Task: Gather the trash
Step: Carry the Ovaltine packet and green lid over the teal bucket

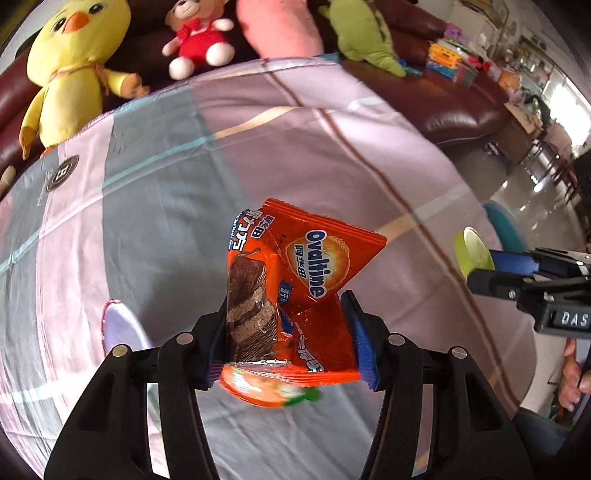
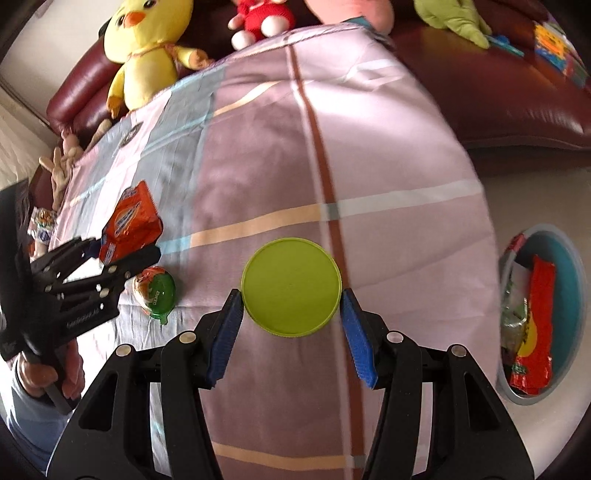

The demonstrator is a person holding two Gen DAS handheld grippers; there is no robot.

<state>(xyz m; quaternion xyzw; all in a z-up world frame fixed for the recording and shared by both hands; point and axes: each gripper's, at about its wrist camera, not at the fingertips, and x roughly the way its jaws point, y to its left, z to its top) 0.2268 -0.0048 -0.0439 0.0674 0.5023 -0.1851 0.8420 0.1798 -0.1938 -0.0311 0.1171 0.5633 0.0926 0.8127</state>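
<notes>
We see the pink-and-grey checked cloth (image 2: pixel 388 155) bare across its middle and far right. A green-topped jelly cup (image 2: pixel 157 293) lies near left. Plush toys on the dark red leather sofa (image 2: pixel 517 107) block the far edge: yellow duck (image 2: pixel 144 48), red bear (image 2: pixel 262 16). The teal bin (image 2: pixel 570 258) sits off the right edge.

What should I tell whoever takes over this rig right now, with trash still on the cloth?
Left gripper: shut on the orange Ovaltine wrapper, lifted off the tablecloth.
Right gripper: shut on the green lid, held by its edges.
Bin: on the floor to the right of the table, already holding a red wrapper and other scraps.
Left: drop both items in the bin, then fetch the jelly cup by the left gripper and the small packets at the cloth's left edge.
</notes>
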